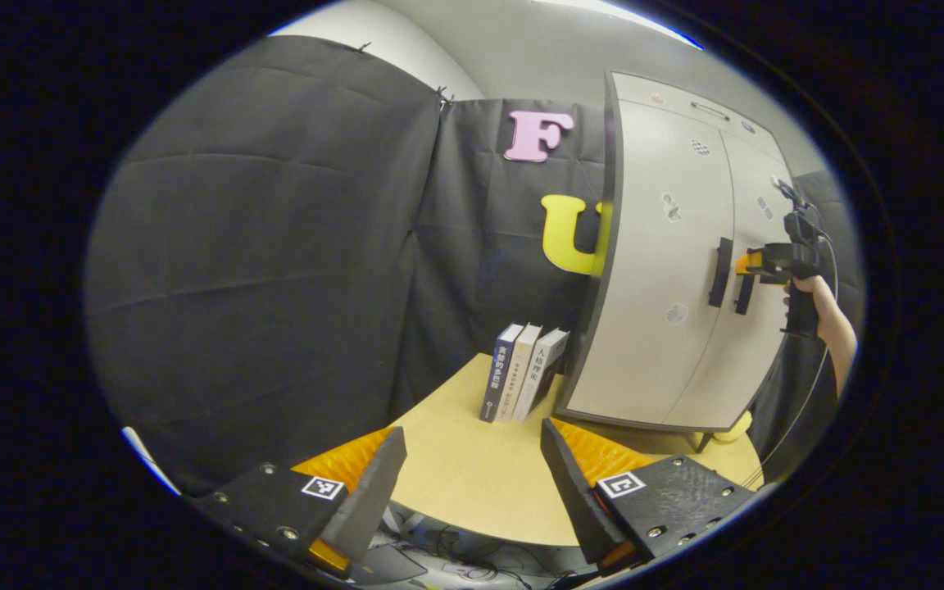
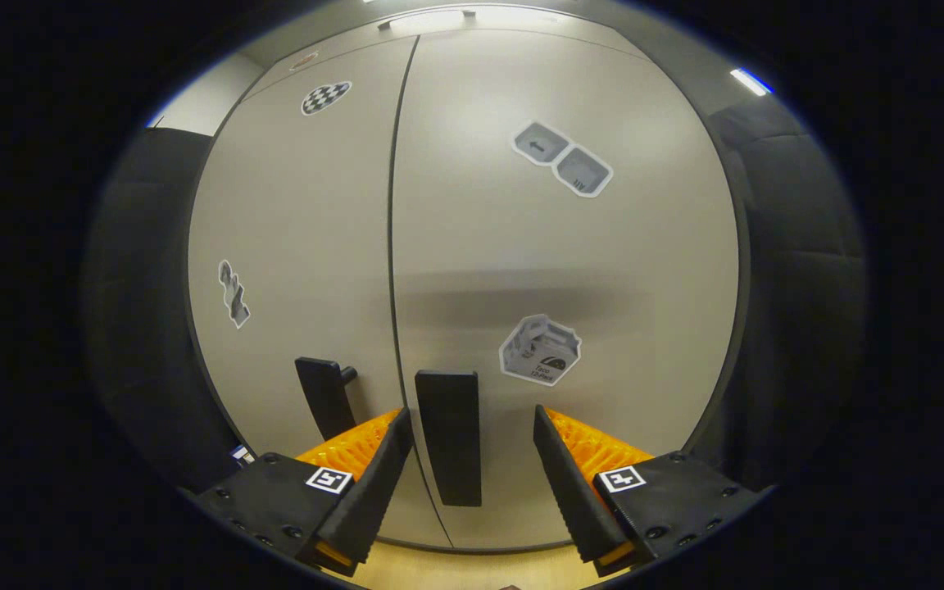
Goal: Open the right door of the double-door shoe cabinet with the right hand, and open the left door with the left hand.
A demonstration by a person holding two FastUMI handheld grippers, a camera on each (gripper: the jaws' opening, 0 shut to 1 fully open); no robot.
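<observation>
The pale double-door shoe cabinet (image 2: 570, 270) has both doors closed. Each door carries a black vertical handle beside the middle seam. In the right gripper view, my right gripper (image 2: 470, 419) is open, and the right door's handle (image 2: 449, 438) stands between its fingers with gaps on both sides. The left door's handle (image 2: 324, 397) is just to the left. In the left gripper view, my left gripper (image 1: 473, 434) is open and empty, low over the table and well away from the cabinet (image 1: 660, 270). The right gripper (image 1: 759, 264), held by a hand, sits at the handles (image 1: 719, 272).
A round yellow table (image 1: 464, 475) lies under my left gripper. Three books (image 1: 521, 373) stand upright on it by the cabinet's left side. Black cloth walls close in behind and to the left. Cables lie on the floor below the table's edge.
</observation>
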